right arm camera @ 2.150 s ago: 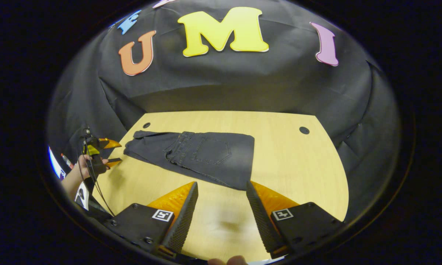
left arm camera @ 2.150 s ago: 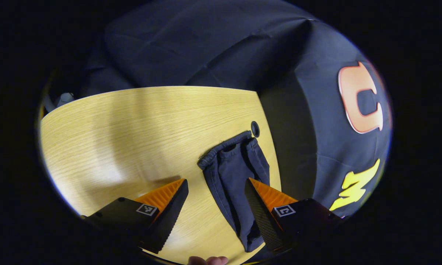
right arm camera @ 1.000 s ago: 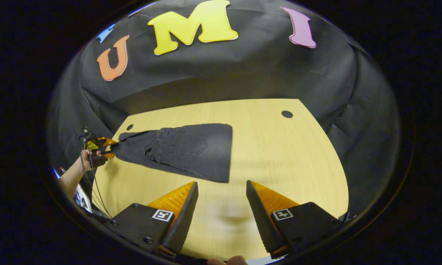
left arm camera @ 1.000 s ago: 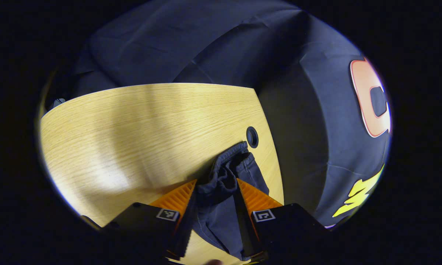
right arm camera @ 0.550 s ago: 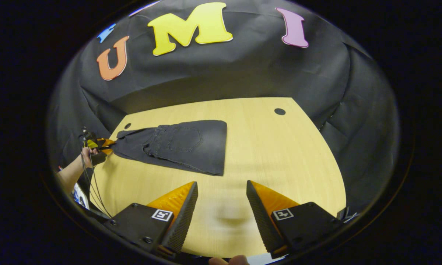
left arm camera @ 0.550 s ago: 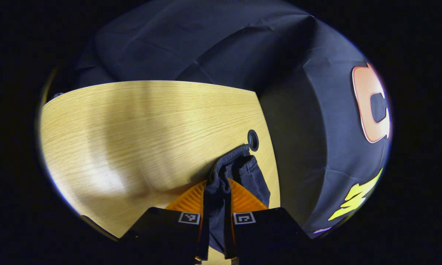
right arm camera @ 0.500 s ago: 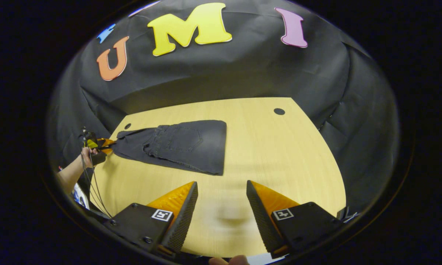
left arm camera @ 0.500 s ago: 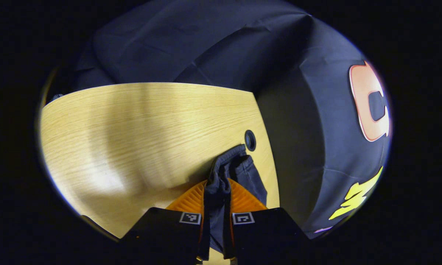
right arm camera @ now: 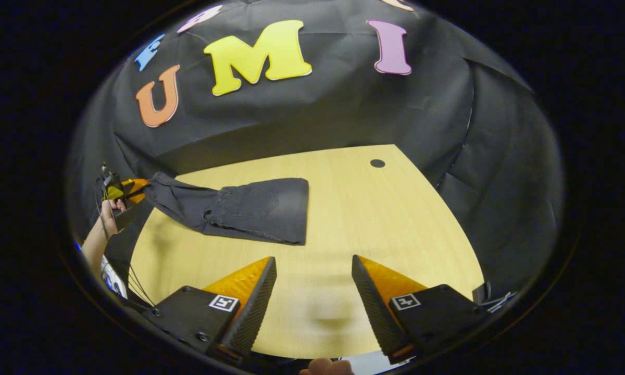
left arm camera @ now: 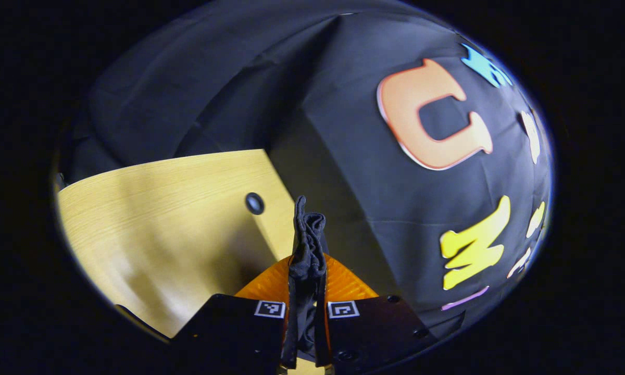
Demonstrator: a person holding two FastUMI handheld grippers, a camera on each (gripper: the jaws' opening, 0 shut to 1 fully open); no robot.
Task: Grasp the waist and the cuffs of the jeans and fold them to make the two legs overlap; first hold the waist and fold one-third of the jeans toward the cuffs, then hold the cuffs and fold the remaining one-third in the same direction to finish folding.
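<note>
In the left gripper view, the left gripper (left arm camera: 305, 291) is clamped on the bunched cuffs (left arm camera: 307, 245) of the jeans, which stick up from between its fingers just beside the round hole (left arm camera: 254, 203) in the wooden table (left arm camera: 151, 208). In the right gripper view, the right gripper (right arm camera: 312, 291) hangs with its fingers spread and nothing between them, above bare table near the folded edge of the jeans (right arm camera: 250, 208). There the jeans lie on the table with the pocket face up, their cuff end lifted off its left edge by the left gripper in a person's hand (right arm camera: 115, 205).

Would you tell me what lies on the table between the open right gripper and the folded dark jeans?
Nothing: in the right gripper view, bare light wooden table separates the right gripper from the dark jeans.
</note>
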